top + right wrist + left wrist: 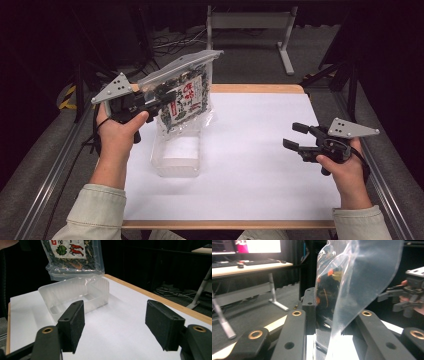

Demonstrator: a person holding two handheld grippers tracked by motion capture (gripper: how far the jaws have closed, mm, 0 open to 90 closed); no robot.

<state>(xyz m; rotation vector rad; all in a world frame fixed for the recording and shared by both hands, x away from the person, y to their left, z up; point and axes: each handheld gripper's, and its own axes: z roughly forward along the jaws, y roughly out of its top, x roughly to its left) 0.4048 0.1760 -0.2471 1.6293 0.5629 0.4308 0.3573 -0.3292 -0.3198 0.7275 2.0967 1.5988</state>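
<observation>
Left tool clenched on clear snack pouch, held up above clear tray on tabletop. Right tool released, well apart. Pouch likely light, floppy, slick film; pinch sealed edge.

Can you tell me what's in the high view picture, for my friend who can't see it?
A person's left gripper holds a clear bag of dried food up above a clear plastic tray on a white table. The right gripper hovers open at the right side, holding nothing.
</observation>
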